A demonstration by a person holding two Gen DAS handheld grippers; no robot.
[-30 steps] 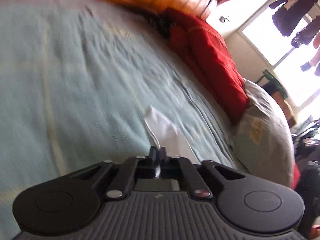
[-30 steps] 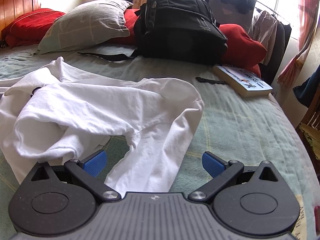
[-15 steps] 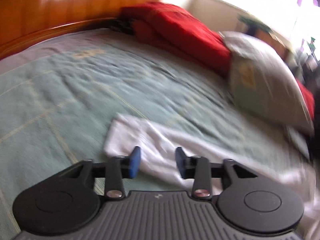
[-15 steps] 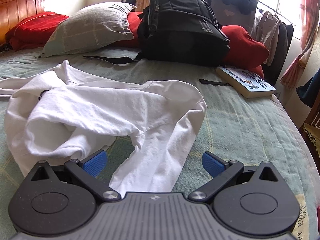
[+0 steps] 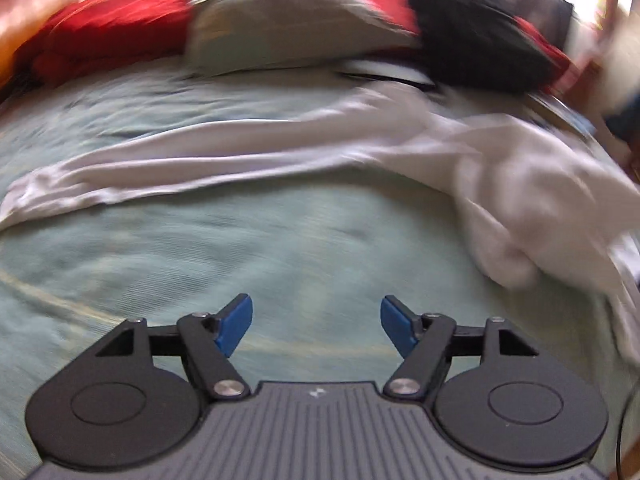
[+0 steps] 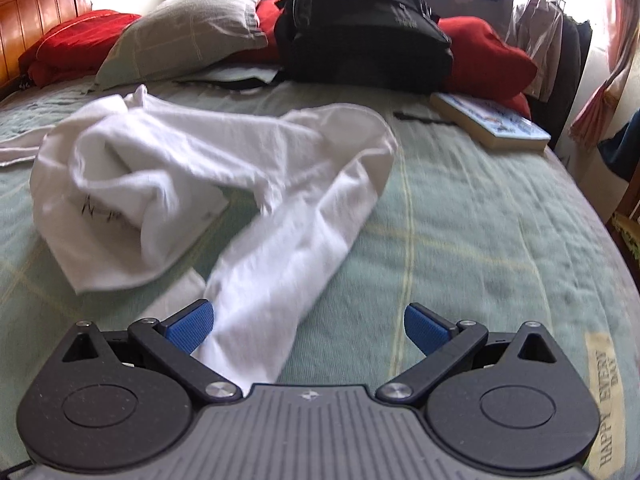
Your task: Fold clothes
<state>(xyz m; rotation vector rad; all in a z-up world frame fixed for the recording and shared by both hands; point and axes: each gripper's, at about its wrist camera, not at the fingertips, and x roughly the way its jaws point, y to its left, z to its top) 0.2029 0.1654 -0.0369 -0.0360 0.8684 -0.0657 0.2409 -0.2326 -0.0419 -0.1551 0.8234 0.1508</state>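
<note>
Our left claw (image 5: 316, 326) hangs wide open and empty over the bed (image 5: 280, 248); the white shirt (image 5: 520, 184) lies ahead and to its right. Our right claw (image 6: 308, 328) gapes too, a sleeve running between its fingers, gripped by neither.

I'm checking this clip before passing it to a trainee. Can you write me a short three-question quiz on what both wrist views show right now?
1. True or false: the left gripper is shut on the white shirt.
2. Multiple choice: what lies between the open fingers of the right gripper? A) the book B) a strip of the white shirt C) the grey pillow
3. Fill in: the black backpack stands at the far side of the bed, between the grey pillow and a ____ cushion.

Key: 1 false, it is open over bare bedspread; 2 B; 3 red.
</note>
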